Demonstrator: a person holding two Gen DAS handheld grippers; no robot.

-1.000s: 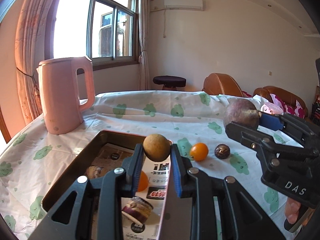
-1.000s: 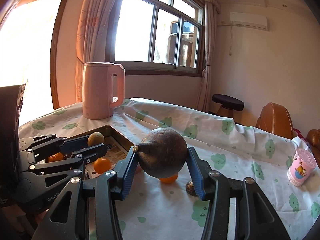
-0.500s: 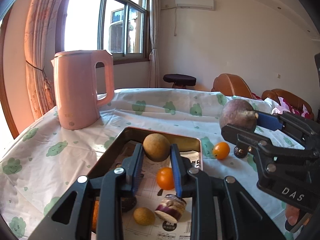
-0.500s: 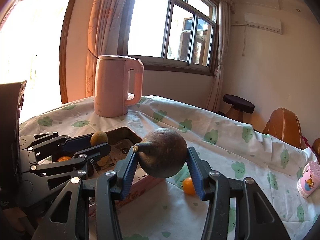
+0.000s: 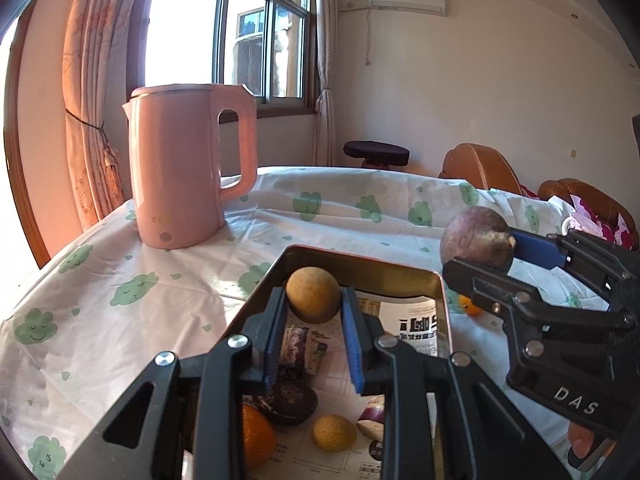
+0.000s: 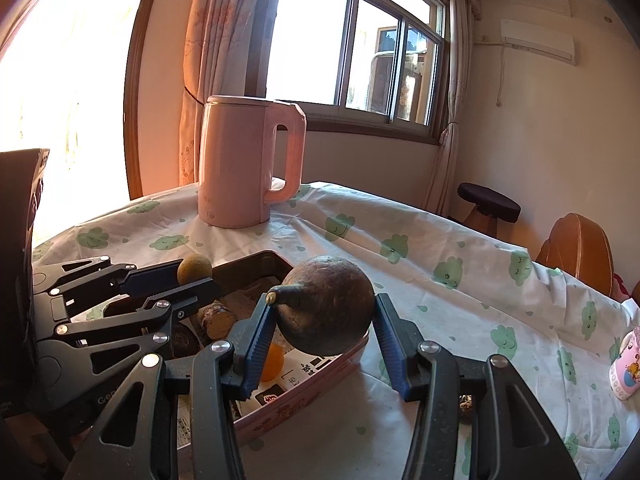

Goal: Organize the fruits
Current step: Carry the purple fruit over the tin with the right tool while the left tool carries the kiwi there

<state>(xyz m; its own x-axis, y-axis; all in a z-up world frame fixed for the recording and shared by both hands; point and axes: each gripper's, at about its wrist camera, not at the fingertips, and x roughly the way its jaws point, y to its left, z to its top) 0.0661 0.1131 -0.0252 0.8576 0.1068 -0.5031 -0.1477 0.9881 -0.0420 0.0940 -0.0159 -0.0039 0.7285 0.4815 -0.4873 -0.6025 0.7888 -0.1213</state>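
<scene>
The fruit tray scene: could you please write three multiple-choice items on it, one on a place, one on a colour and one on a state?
1. Where does the kettle stand?
A. on the tablecloth beyond the tray
B. inside the tray
C. on the stool

2. What colour is the kettle?
A. green
B. pink
C. black

3. What do the left tongs hold?
A. nothing
B. a cup
C. a small tan round fruit

Answers: 1 A, it sits on the cloth past the tray's far rim. 2 B, its body is pink. 3 C, both pads press on the fruit above the tray.
</scene>
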